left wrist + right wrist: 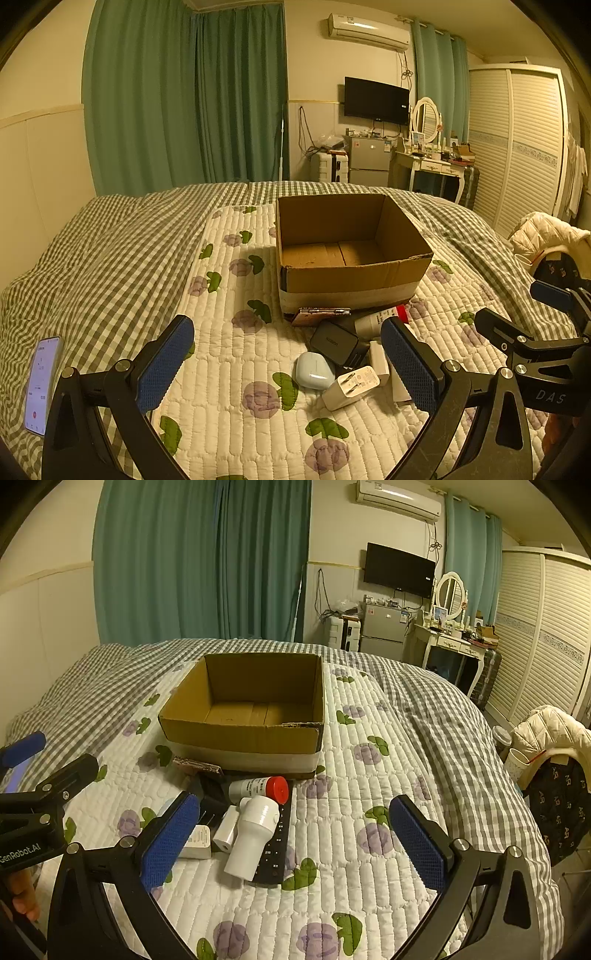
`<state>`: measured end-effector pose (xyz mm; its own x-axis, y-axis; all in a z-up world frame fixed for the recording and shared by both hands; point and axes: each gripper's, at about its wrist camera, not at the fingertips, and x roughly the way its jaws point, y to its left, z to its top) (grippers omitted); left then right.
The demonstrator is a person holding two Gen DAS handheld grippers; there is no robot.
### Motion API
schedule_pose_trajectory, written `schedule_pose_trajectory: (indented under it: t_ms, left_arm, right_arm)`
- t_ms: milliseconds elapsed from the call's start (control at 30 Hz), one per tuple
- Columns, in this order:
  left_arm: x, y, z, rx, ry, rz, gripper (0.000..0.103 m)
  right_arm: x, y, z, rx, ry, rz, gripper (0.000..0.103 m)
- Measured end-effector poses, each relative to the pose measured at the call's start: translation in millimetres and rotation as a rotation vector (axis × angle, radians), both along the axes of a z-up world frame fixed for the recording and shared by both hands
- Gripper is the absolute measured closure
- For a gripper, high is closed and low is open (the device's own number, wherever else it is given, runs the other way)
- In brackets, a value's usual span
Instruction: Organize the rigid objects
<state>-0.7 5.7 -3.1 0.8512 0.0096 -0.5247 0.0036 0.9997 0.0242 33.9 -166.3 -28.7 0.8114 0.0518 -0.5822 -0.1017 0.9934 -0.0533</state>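
Observation:
An open, empty cardboard box [351, 254] [243, 716] stands on the quilted mat. In front of it lies a pile of small objects: a pale blue earbud case [313, 370], a white charger [351, 387], a black adapter [334, 343], a red-capped tube [260, 788], a white nozzle-shaped device [253, 836], a black remote [275, 849] and a phone-like slab [197, 766]. My left gripper [288, 369] is open and empty just before the pile. My right gripper [291, 843] is open and empty, the white device and remote between its fingers' line of sight.
A lit phone [41, 384] lies on the checked blanket at the left. A chair with a white jacket [550, 734] and dark bag [561, 812] stands off the bed's right edge. Curtains, dresser and wardrobe are far behind.

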Motion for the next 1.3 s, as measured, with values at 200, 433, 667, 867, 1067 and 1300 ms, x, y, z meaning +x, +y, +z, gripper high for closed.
schedule_pose_trajectory:
  t_ms: [200,433,667,867,1067,1300]
  left_arm:
    - [-0.1,0.0,0.0,0.001,0.0,0.0,0.0]
    - [0.2,-0.2,-0.1,0.0,0.0,0.0,0.0]
    - [0.0,0.5,0.0,0.002,-0.001,-0.001,0.0]
    - [0.2,1.4,0.4,0.002,-0.004,0.0,0.0]
    - [0.6,1.4,0.4,0.001,-0.001,0.0,0.0]
    - [15.4,3.3,-22.7,-0.01,0.086,0.016,0.0]
  right_arm:
    - [-0.2,-0.7,-0.2,0.0,-0.001,-0.002,0.0]
    - [0.0,-0.5,-0.2,-0.001,0.0,0.001,0.0]
    - [0.0,0.0,-0.4,0.0,0.0,0.0,0.0]
    - [0.5,0.2,-1.0,-0.003,0.002,-0.001,0.0]
    - [-0.1,0.2,-0.4,-0.002,0.002,0.002,0.0]
    - [11.6,1.8,-21.0,-0.043,0.064,-0.003,0.0]
